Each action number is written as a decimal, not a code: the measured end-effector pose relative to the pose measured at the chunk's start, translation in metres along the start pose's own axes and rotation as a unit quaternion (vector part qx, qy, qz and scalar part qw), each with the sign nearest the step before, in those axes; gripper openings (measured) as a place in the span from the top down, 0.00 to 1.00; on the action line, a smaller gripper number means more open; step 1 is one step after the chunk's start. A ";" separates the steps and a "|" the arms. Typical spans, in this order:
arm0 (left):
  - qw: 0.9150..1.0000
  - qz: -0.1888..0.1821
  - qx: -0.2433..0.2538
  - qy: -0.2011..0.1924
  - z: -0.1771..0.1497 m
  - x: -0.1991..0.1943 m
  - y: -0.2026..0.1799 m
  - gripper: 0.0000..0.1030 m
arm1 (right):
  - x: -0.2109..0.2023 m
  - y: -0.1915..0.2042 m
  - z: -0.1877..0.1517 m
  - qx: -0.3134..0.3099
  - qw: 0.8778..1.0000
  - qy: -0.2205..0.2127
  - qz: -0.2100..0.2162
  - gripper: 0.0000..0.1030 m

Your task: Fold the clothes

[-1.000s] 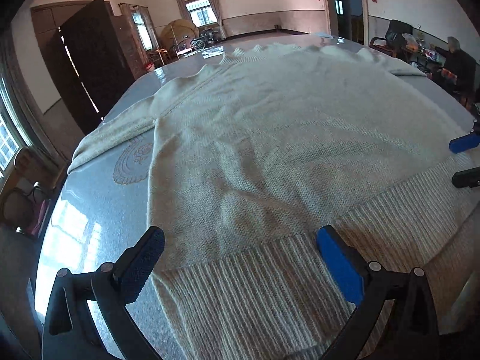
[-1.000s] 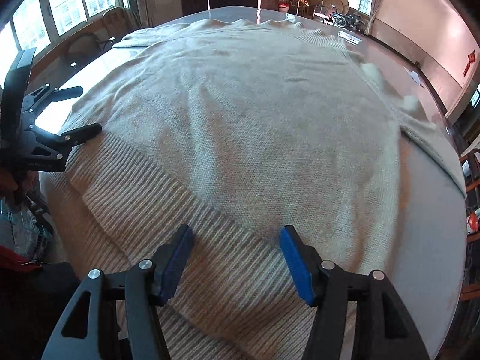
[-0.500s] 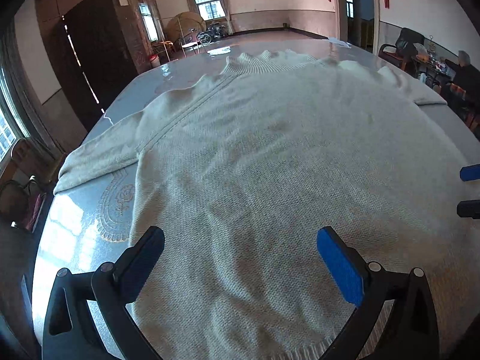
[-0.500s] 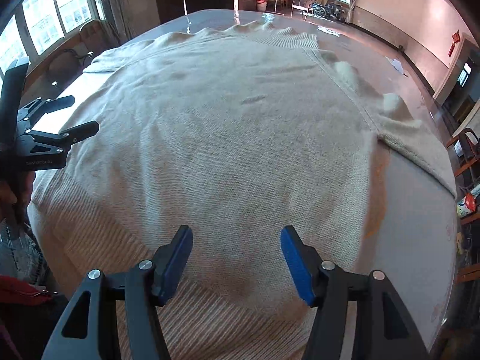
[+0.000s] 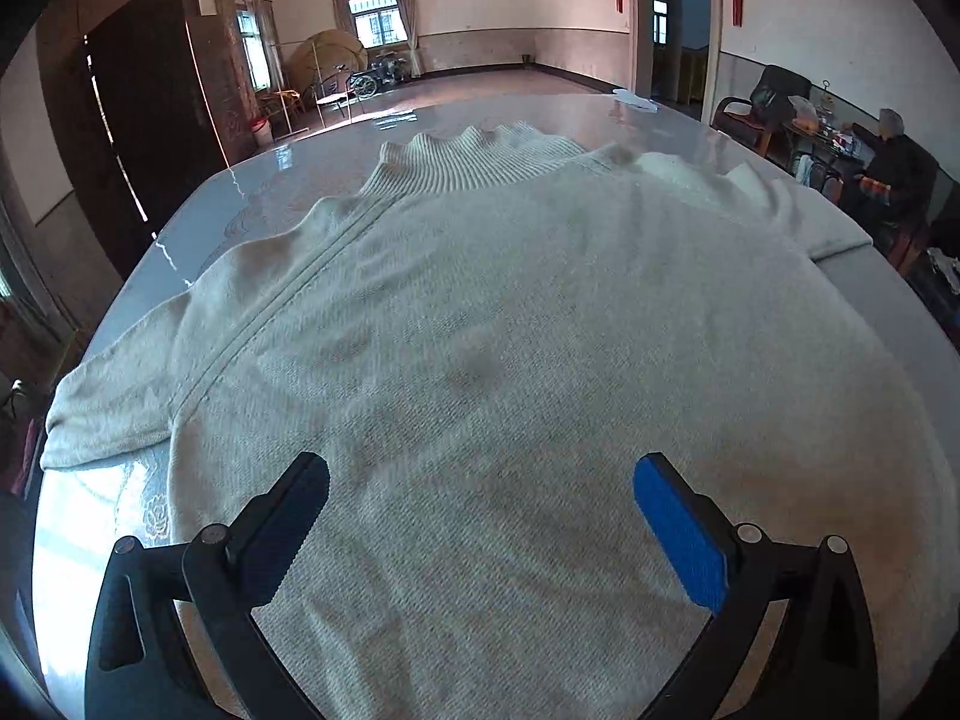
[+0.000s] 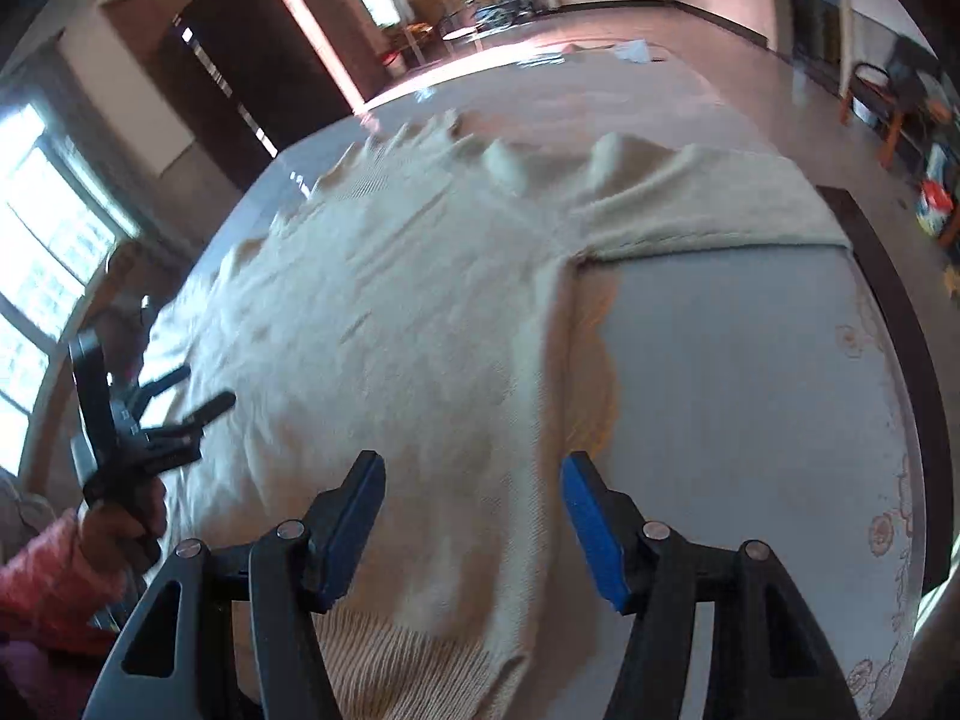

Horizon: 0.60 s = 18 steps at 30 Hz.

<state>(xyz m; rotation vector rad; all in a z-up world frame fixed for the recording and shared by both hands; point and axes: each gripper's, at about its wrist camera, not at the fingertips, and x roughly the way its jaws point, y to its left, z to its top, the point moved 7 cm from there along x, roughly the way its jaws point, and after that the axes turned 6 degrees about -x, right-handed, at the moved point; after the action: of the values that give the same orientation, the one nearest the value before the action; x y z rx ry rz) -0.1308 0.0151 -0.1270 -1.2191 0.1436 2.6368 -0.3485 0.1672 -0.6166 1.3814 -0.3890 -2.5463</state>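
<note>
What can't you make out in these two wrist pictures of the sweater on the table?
- Sweater hem: hidden in the left wrist view, below the frame and behind the left gripper.
- Collar: motion-blurred in the right wrist view.
- Left sleeve cuff: cut off where it drops over the table edge.
- Left gripper from the right wrist view: small and blurred.
- Person seated in the background: too small for detail.

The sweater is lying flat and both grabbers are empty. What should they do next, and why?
Probably lower the right hand-held gripper onto the near sleeve, which lies spread sideways on the table. The sweater is flat and unfolded, and both hand-held grippers are open.
</note>
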 end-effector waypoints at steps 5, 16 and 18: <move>1.000 0.011 -0.009 0.024 0.011 0.036 -0.014 0.00 | -0.067 -0.148 0.043 0.217 0.974 -0.059 0.016 0.39; 0.996 0.021 -0.075 0.032 0.002 0.042 -0.011 0.00 | 0.008 -0.345 0.046 0.554 0.815 -0.051 0.159 0.39; 0.997 0.024 -0.073 0.031 0.003 0.042 -0.012 0.00 | 0.036 -0.356 0.042 0.577 0.799 -0.020 0.171 0.39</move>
<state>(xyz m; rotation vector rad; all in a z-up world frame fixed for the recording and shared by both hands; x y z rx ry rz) -0.1563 0.0345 -0.1575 -1.3614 -0.0104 2.6919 -0.4263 0.4957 -0.7410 1.2834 -2.2138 -1.9528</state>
